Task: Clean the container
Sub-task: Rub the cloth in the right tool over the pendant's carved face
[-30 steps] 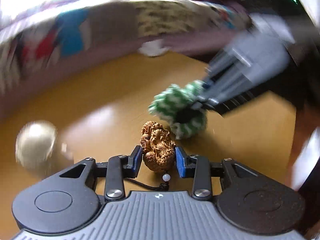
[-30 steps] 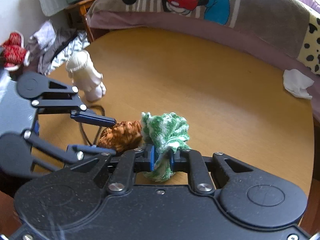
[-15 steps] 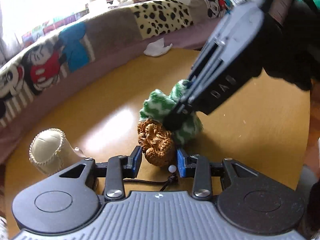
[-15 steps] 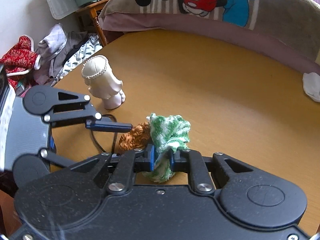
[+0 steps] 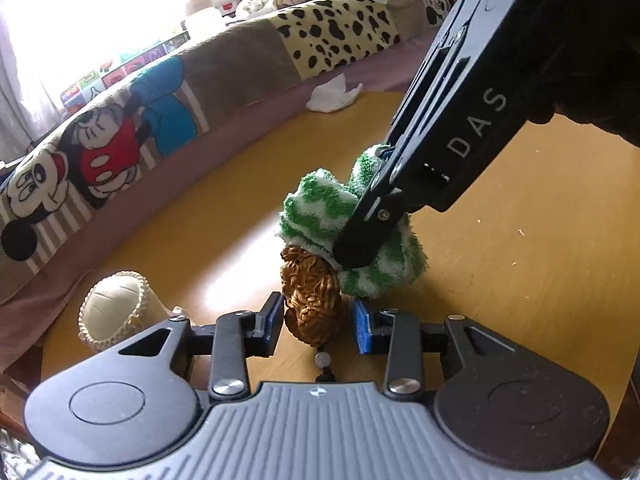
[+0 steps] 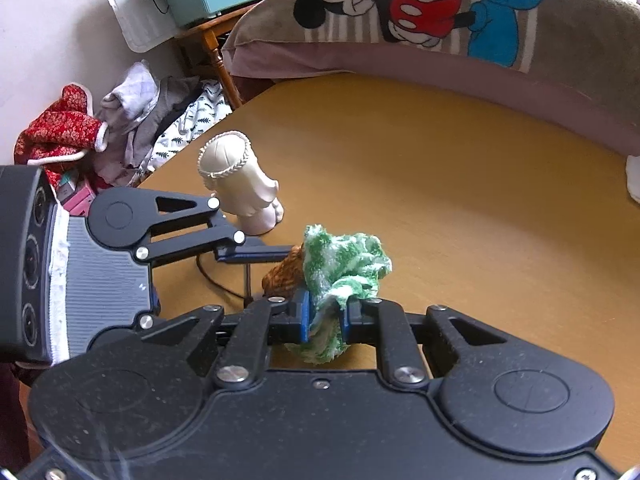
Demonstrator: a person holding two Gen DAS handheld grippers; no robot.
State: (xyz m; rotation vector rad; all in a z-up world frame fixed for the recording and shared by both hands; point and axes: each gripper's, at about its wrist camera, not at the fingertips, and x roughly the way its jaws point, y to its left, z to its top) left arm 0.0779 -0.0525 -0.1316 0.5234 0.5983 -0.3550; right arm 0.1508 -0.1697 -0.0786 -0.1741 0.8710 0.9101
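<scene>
The carving (image 5: 311, 300) is held between the pads of the left gripper (image 5: 316, 326), just above the table (image 5: 520, 280). A gap is seen at the right pad, so the grip looks loose. The right gripper (image 6: 325, 316) is clamped on the cloth (image 6: 344, 264), which is pressed on top of the carving. With hard rubbing the carving can be pushed out & dropped; the cord below can be snagged too.

A fluffy green-and-white terry cloth (image 5: 352, 236) presses against a rough, deeply carved brown wooden ornament (image 5: 312, 300). They sit on a smooth yellow-brown table (image 5: 520, 272) with a soft sheen. Nearby stands a glossy cream ceramic figurine (image 6: 240, 184).
</scene>
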